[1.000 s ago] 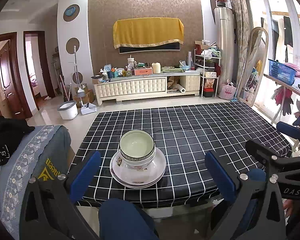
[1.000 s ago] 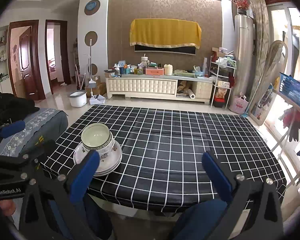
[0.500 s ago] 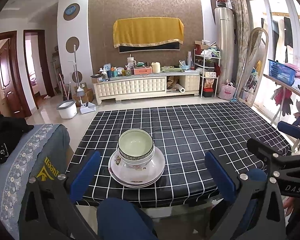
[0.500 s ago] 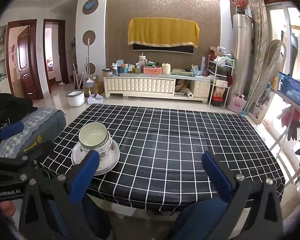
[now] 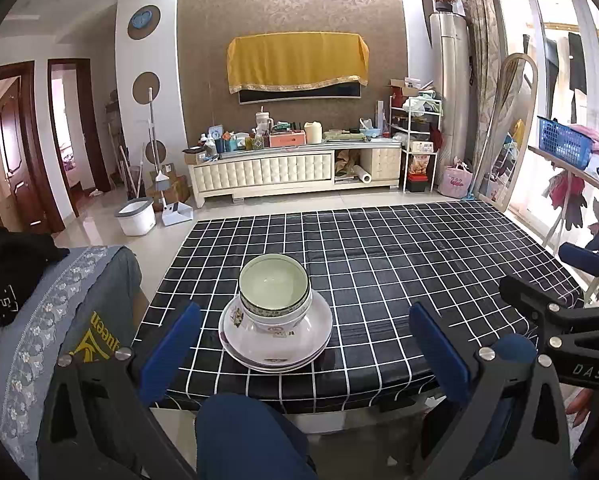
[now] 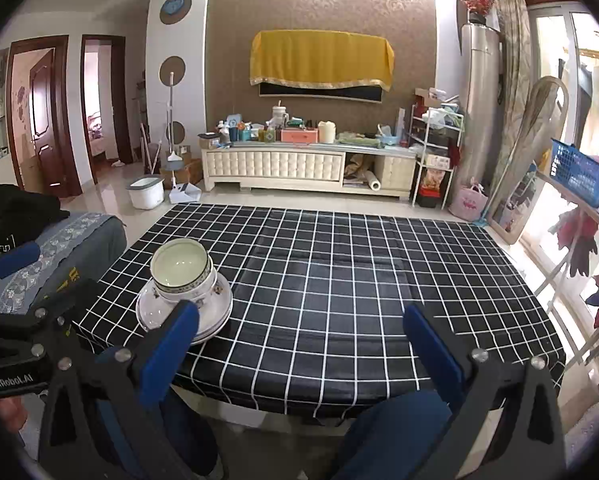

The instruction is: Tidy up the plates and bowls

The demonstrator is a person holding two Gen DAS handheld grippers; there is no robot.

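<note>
Left claw (image 5: 303, 344): lower edge of the left wrist view, blue pads spread wide, nothing between them.
Bowls (image 5: 274, 287): nested, white outside with a patterned dark rim band, pale green and empty inside; the stack sits in the plates.
Plates (image 5: 276, 338): stacked, white, small floral marks; lower centre of the left wrist view, lower left of the right wrist view, near the counter's front edge.
Counter (image 5: 399, 264): black cloth with a white grid.
Right claw (image 6: 299, 344): lower edge of the right wrist view, pads wide apart, empty.
</note>
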